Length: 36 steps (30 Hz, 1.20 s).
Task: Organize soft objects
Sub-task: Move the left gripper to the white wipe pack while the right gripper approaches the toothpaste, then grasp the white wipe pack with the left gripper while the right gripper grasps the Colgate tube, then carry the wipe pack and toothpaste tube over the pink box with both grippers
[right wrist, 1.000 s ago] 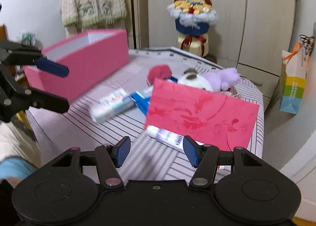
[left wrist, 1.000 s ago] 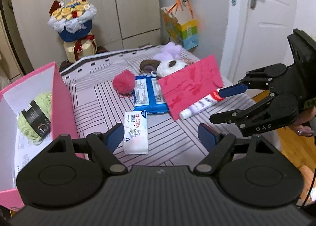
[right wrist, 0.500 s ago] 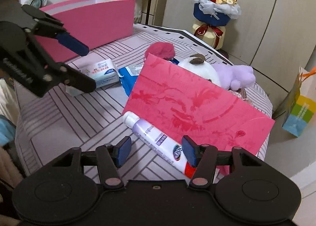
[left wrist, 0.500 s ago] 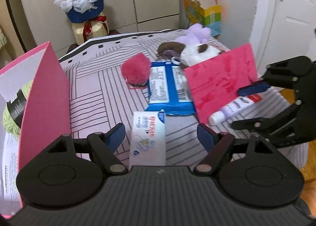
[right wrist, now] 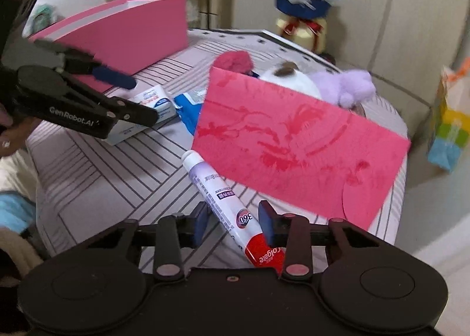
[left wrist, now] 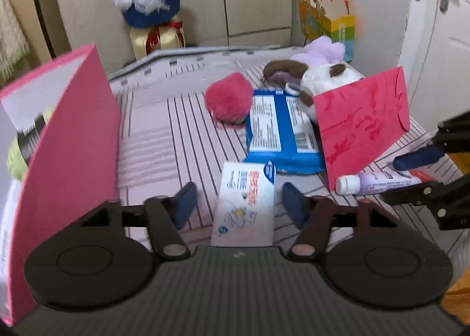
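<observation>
Tissue pack [left wrist: 245,203] lies on the striped bed [left wrist: 152,136] between the spread fingers [left wrist: 183,203] of the left gripper [left wrist: 238,206], not touched by either. Left of it stands the pink box [left wrist: 73,136] holding yarn [left wrist: 14,156]. Farther right lie the pompom [left wrist: 229,99], wipes [left wrist: 279,127], plush [left wrist: 320,74] and red envelope [left wrist: 361,127]. The right gripper [right wrist: 233,220], fingers open, straddles the toothpaste [right wrist: 226,206].
</observation>
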Available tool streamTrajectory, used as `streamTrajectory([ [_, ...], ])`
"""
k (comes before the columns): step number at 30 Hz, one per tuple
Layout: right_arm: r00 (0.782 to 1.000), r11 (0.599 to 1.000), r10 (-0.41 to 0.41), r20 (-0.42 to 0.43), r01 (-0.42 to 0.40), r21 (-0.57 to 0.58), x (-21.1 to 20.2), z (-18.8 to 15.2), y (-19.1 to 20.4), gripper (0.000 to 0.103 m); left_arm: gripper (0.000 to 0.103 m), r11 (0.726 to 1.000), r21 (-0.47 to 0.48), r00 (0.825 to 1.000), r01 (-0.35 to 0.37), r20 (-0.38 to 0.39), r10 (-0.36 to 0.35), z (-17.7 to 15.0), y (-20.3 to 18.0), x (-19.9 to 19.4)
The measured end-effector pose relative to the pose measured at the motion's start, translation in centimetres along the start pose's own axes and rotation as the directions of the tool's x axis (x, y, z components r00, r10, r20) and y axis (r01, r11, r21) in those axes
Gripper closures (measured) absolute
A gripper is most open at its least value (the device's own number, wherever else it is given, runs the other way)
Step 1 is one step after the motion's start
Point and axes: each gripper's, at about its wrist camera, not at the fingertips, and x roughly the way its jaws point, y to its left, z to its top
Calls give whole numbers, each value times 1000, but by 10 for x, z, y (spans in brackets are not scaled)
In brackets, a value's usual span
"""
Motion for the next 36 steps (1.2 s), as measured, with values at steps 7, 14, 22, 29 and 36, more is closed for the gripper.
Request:
streamTrajectory([
  [7, 997, 996, 68, -22, -67, 67, -1, 3, 8, 63, 61, 986, -148, 992, 70, -92, -84, -1, 15, 11],
  [14, 996, 998, 40, 85, -45, 51, 11, -4, 19, 68, 58, 992, -127, 999, 17, -47, -23, -6, 1, 13],
  [22, 983, 991, -49, 176, 26, 129, 7, -20, 39, 72, 56, 996, -83, 999, -43, 27, 45, -20, -14, 8],
  [29, 974, 982, -92, 206, 54, 182, 10, -21, 44, 74, 64, 992, -116, 998, -51, 29, 55, -25, -11, 0],
  [36, 970, 981, -57, 237, 9, 196, 9, -20, 58, 75, 64, 982, -180, 996, -49, 59, 60, -34, -4, -20],
])
